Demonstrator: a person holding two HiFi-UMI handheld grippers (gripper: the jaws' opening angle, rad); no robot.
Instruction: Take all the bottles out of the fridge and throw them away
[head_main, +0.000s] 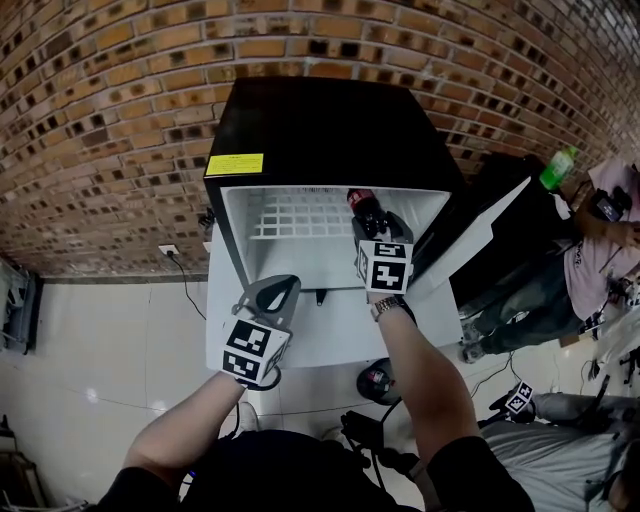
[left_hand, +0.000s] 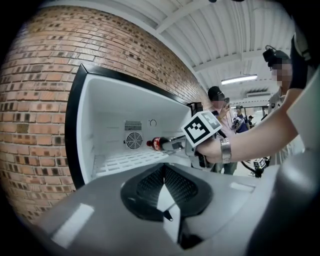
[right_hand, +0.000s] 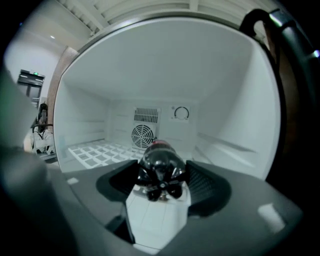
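Observation:
A small black fridge (head_main: 330, 125) stands open against the brick wall, its white inside showing. My right gripper (head_main: 374, 226) reaches into it at the right and is shut on a dark cola bottle (head_main: 361, 204) with a red label. In the right gripper view the bottle (right_hand: 161, 165) lies along the jaws, base towards the camera, between both pads. The left gripper view shows the same bottle (left_hand: 160, 144) held level above the wire shelf (left_hand: 127, 161). My left gripper (head_main: 279, 291) hangs in front of the fridge's lower left, shut with nothing in it (left_hand: 163, 176).
The fridge door (head_main: 482, 238) swings open to the right. A green bottle (head_main: 558, 167) shows beyond it, near a seated person (head_main: 600, 250). A dark round object (head_main: 377, 380) sits on the floor by my feet. A wall socket (head_main: 168, 250) is at the left.

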